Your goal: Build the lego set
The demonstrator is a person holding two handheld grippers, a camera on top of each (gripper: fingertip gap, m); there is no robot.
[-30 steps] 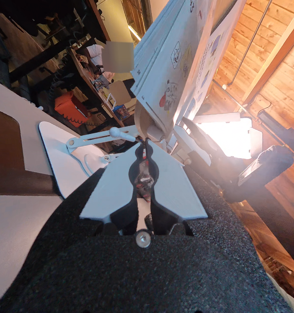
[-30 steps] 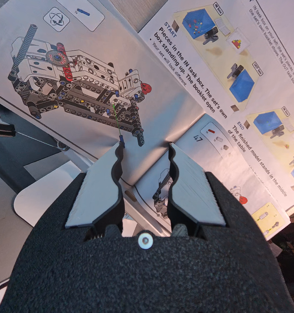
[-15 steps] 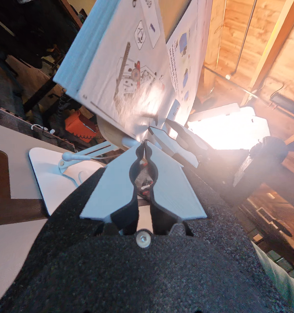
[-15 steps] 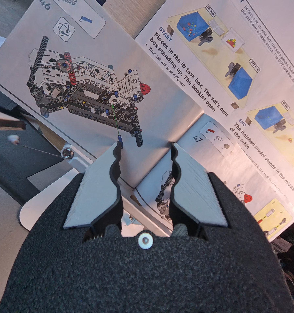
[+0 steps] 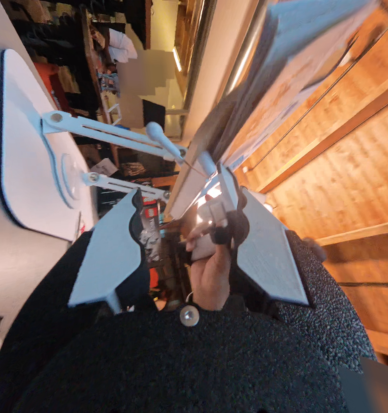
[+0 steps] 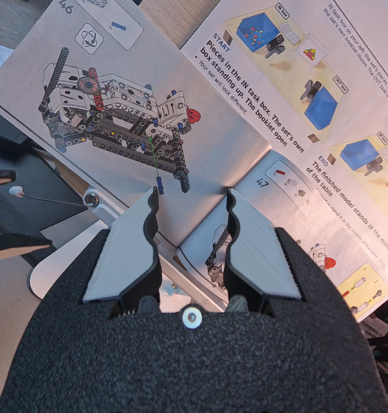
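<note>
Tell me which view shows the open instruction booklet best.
The right wrist view: the instruction booklet faces the camera, both open pages sharp above the open right gripper. The left wrist view catches it only edge-on and blurred, on its white stand.

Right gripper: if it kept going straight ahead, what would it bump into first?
Most likely the open instruction booklet on its stand: the right gripper, open and empty, points at its centre fold. How far off is unclear.
</note>
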